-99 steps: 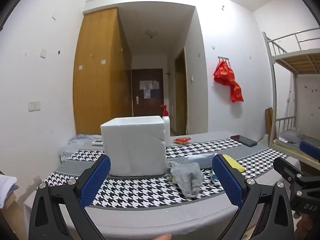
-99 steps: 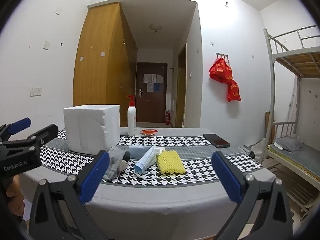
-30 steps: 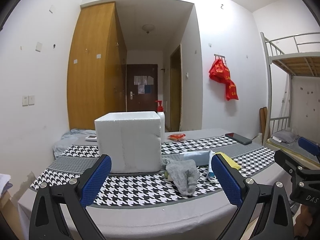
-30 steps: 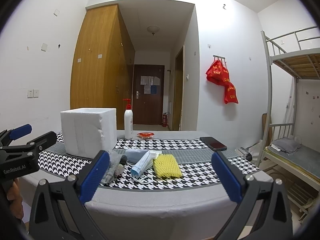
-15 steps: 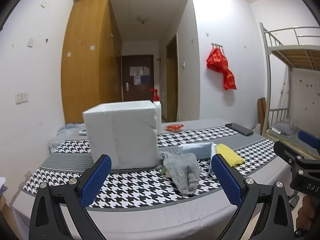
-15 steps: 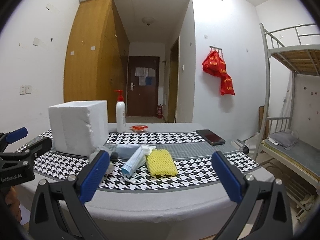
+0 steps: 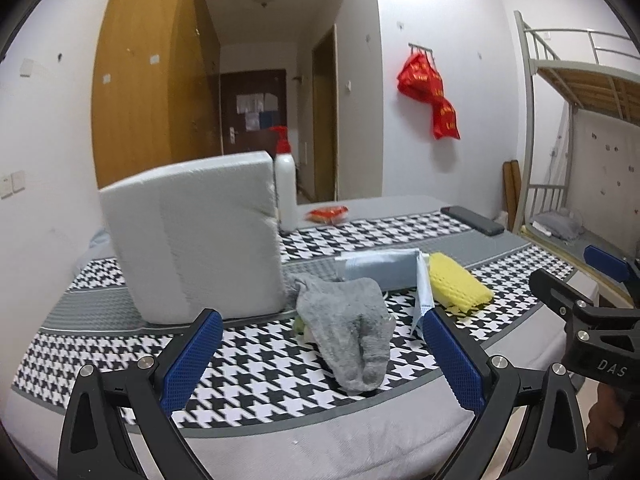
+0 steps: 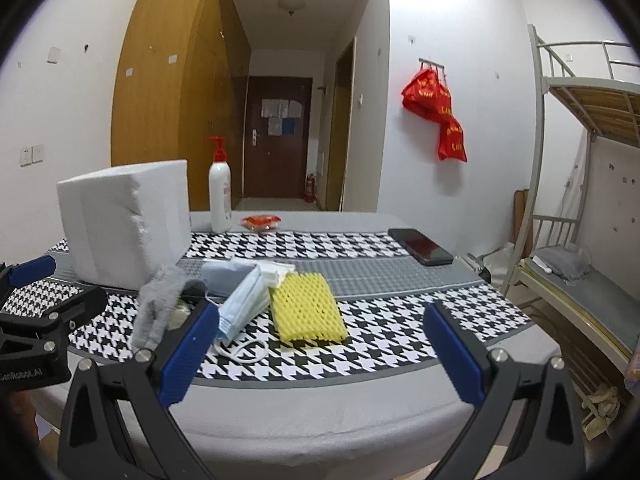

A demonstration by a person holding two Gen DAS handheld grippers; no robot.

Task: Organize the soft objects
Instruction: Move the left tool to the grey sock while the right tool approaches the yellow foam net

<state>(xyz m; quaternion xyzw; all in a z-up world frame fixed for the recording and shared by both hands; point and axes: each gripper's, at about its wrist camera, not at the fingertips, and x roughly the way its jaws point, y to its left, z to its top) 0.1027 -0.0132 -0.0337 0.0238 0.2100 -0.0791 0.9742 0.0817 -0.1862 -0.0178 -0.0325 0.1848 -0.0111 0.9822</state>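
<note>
Two tools hang spread wide and empty at the near edge of the tabletop (image 8: 320,408), which carries a houndstooth runner. The left tool (image 7: 320,356) frames a grey sock (image 7: 348,328) lying limp just beside a white foam box (image 7: 192,236); something greenish peeks from under the sock, too covered to identify. In the right wrist view the right tool (image 8: 316,348) faces a yellow mesh foam sleeve (image 8: 306,308), which touches a stack of pale blue face masks (image 8: 244,300) with a white ear loop trailing toward the edge. A grey-blue folded item (image 7: 380,272) behind the masks is partly hidden, and what it is cannot be told. The box's top is out of sight, so its inside cannot be seen. Farther back stand a pump bottle (image 8: 220,196), a small red packet (image 8: 260,222) and a dark phone (image 8: 420,246). The left wrist view is slightly blurred.
</note>
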